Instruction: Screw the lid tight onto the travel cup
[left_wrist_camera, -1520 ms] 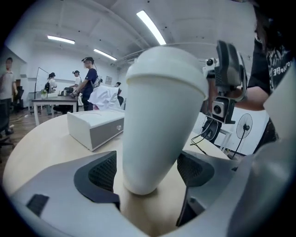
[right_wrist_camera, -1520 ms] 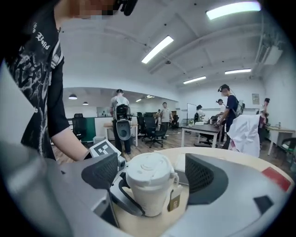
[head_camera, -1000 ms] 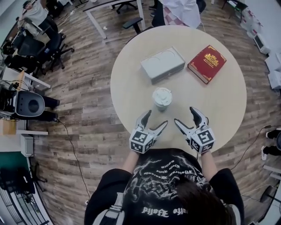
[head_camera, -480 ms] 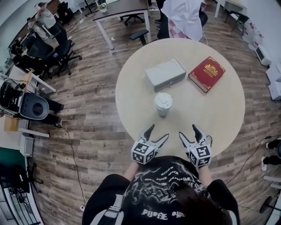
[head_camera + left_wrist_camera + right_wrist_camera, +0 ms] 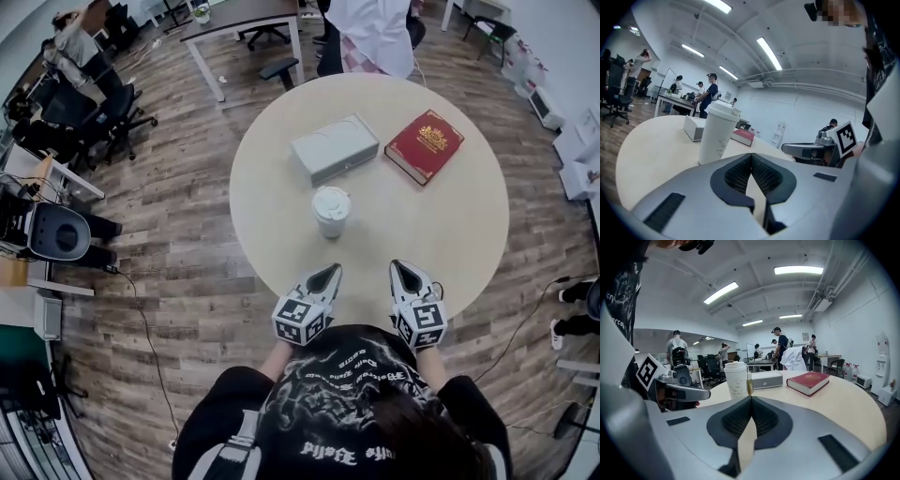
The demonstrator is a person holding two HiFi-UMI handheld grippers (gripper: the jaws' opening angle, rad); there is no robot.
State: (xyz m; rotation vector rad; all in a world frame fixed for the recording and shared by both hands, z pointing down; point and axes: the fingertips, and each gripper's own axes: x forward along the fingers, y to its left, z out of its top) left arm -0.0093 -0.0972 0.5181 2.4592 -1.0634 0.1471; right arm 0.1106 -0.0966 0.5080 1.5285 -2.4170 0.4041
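left gripper (image 5: 330, 273): jaws pressed together, nothing in them, over the near edge of the counter (image 5: 459, 234)
right gripper (image 5: 401, 269): same deal, squeezed closed and empty, just beside the left one
travel cup (image 5: 330, 217): upright with lid (image 5: 330, 199) on, ahead of both grippers, apart from them
grey box (image 5: 335, 148): past the cup
red book (image 5: 425, 145): far out, ahead of the right gripper

No text reads clearly; shirt (image 5: 337, 398) lettering too blurred
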